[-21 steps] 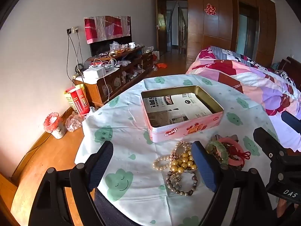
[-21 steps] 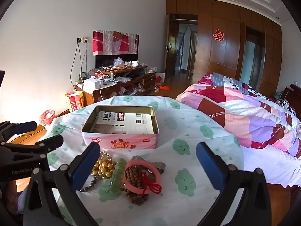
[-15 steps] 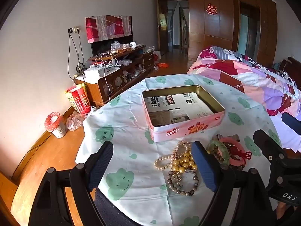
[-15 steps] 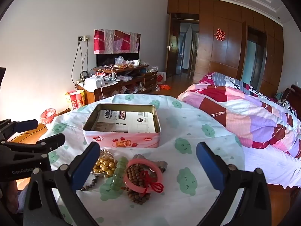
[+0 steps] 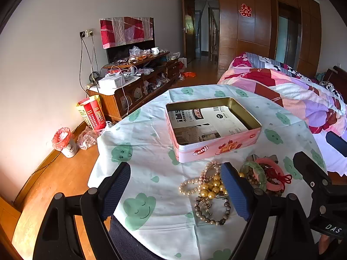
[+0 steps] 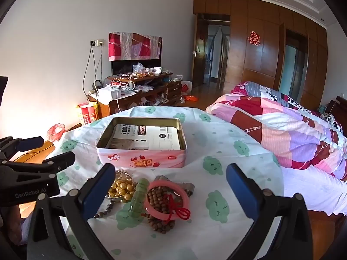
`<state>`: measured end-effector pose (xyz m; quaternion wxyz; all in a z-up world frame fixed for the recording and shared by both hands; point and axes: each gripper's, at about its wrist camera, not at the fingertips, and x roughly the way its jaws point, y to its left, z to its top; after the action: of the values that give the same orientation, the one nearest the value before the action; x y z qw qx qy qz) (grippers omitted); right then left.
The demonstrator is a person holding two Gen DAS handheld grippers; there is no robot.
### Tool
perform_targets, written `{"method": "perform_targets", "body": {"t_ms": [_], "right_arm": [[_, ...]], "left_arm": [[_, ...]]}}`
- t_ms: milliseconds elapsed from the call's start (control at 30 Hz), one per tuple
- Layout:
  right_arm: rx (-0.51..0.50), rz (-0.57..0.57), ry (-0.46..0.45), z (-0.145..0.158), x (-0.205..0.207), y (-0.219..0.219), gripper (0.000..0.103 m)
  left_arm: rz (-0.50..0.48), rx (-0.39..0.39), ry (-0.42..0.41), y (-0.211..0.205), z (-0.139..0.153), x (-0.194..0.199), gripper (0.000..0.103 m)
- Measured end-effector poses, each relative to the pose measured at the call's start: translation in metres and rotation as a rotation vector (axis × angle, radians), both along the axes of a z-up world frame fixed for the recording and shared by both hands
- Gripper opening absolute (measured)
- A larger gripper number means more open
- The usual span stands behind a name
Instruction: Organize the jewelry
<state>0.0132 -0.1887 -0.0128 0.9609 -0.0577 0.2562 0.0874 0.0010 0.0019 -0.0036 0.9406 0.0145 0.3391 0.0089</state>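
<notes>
Sat open-topped toward the desk's [image 6: 249,130] middle: a shallow rectangular pink metal tin [image 5: 213,146] [image 6: 141,158], gold-lined, printed paper flat on its floor. Lay heaped just before the tin, nearer the desk's front edge: a string of round cream pearls [image 5: 190,186], glossy golden beads [image 5: 213,189] [image 6: 121,188], a dull grey-brown stone bead bracelet [image 5: 211,213], a translucent green jade bangle [image 5: 253,173] [image 6: 137,198], a smooth pink bangle [image 6: 167,201] with red knotted cord, matte brown wooden beads [image 6: 160,224]. Hovered above the heap, fingers spread wide and gripping nothing: left gripper [image 5: 175,190] and right gripper [image 6: 170,190].
</notes>
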Motion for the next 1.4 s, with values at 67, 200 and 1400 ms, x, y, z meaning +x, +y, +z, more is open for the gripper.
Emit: {"method": "perform_targets", "body": {"t_ms": [67,200,1400], "right_arm": [[0.0,-0.001,-0.001,-0.0004,-0.0003,-0.0002,0.103],[0.0,-0.001,0.0,-0.0014,-0.0007,0.0009,0.103],[-0.007,-0.014,0.01,-0.0045,-0.0012,-0.0054,0.103]], "left_arm": [[0.0,0.0,0.0,0.0,0.0002,-0.0001,0.085],[0.0,-0.001,0.001,-0.0002,0.0,-0.0005,0.085],[0.002,0.0,0.011,0.0024,-0.0041,0.0011,0.085]]}}
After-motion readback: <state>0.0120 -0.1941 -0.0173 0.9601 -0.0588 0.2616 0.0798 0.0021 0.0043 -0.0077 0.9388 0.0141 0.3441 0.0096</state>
